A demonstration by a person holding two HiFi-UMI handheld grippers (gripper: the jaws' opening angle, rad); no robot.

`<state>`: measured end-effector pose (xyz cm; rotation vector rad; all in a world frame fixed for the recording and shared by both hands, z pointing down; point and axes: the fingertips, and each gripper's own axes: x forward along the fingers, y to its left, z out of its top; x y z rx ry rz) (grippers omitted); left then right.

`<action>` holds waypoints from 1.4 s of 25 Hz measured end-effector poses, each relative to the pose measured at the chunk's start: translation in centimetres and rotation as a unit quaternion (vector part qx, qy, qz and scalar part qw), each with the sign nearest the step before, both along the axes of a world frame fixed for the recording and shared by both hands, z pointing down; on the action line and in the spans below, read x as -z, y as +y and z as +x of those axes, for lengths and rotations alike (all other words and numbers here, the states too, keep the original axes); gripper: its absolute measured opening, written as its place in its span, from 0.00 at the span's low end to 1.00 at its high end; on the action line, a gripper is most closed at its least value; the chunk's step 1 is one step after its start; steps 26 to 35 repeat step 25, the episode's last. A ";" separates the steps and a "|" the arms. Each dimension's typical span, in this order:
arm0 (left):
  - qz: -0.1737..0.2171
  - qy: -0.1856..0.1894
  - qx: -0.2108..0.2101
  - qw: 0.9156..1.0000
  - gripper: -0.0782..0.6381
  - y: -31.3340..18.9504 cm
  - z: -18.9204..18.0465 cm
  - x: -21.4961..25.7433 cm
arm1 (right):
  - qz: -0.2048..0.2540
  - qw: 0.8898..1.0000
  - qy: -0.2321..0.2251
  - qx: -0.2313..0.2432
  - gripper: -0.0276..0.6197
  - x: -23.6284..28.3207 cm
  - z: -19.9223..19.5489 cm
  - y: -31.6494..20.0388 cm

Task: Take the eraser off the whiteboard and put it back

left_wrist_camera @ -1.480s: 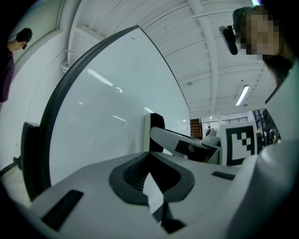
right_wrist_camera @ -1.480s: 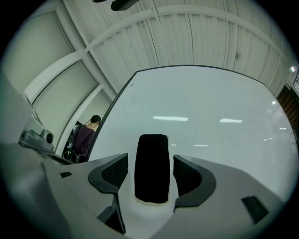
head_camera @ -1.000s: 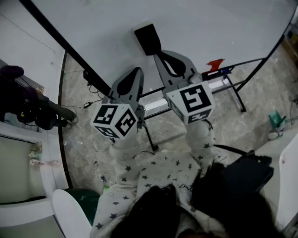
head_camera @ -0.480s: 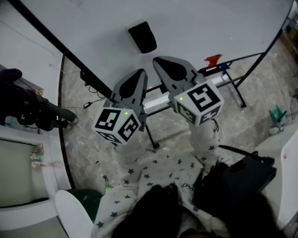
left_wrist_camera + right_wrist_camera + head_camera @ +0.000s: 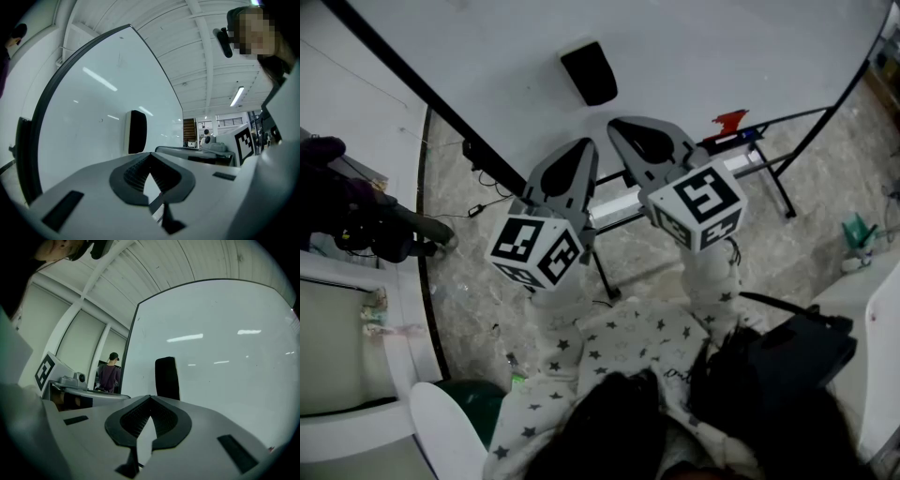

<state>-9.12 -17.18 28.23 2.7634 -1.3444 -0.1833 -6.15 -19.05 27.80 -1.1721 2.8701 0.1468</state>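
Note:
A black eraser [image 5: 589,73] sticks upright on the whiteboard [image 5: 722,47]; it also shows as the eraser [image 5: 137,132] in the left gripper view and the eraser [image 5: 167,378] in the right gripper view. My right gripper [image 5: 615,123] is held a short way back from the board, just below and right of the eraser, shut with nothing in it. My left gripper [image 5: 580,143] sits beside it, a little further back, also shut and empty. In each gripper view the jaws meet at the tips, left gripper [image 5: 150,154], right gripper [image 5: 150,397].
The board's tray [image 5: 741,164] holds a red object [image 5: 731,122] and markers at the right. Its black stand legs [image 5: 778,192] cross the floor below. A person in dark clothes [image 5: 342,202] is at the left, a green bin [image 5: 478,403] bottom left, a black bag [image 5: 797,352] at the right.
The right gripper, whose tips were at the eraser a second ago, has drawn back from the board. The eraser stays stuck on the board. The left gripper has hardly moved.

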 end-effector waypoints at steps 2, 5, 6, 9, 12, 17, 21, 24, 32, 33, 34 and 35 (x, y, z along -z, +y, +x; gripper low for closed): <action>0.000 -0.001 0.001 1.000 0.11 0.0 0.0 0.0 | 0.000 1.000 0.002 0.001 0.05 0.0 -0.1 0.0; 0.000 -0.001 0.001 1.000 0.11 0.0 0.0 0.0 | -0.003 1.000 0.002 0.003 0.05 -0.2 0.0 -0.1; 0.000 -0.001 0.001 1.000 0.11 0.0 0.0 0.0 | -0.004 1.000 0.002 0.003 0.05 -0.2 0.0 -0.1; -0.002 -0.001 -0.002 1.000 0.11 -0.1 0.1 -0.1 | -0.005 1.000 0.002 0.003 0.05 -0.3 0.0 -0.2; -0.005 -0.002 -0.003 1.000 0.11 -0.2 0.3 -0.3 | -0.009 1.000 0.001 0.004 0.05 -0.4 0.0 -0.3; -0.006 -0.002 -0.006 1.000 0.11 -0.3 0.4 -0.4 | -0.012 1.000 0.004 0.006 0.05 -0.7 0.0 -0.4; -0.011 0.001 -0.007 1.000 0.11 -0.3 0.3 -0.7 | -0.012 1.000 0.010 0.007 0.05 -0.9 -0.2 -0.3; -0.012 0.001 -0.007 1.000 0.11 -0.3 0.3 -0.8 | -0.014 1.000 0.010 0.009 0.05 -1.0 -0.2 -0.3; -0.012 0.002 -0.007 1.000 0.11 -0.2 0.3 -0.8 | -0.014 1.000 0.010 0.009 0.05 -1.1 -0.2 -0.2; -0.012 0.002 -0.007 1.000 0.11 -0.2 0.3 -0.8 | -0.014 1.000 0.010 0.009 0.05 -1.1 -0.2 -0.2; -0.012 0.002 -0.007 1.000 0.11 -0.2 0.3 -0.8 | -0.014 1.000 0.010 0.009 0.05 -1.1 -0.2 -0.2; -0.012 0.002 -0.007 1.000 0.11 -0.2 0.3 -0.8 | -0.014 1.000 0.010 0.009 0.05 -1.1 -0.2 -0.2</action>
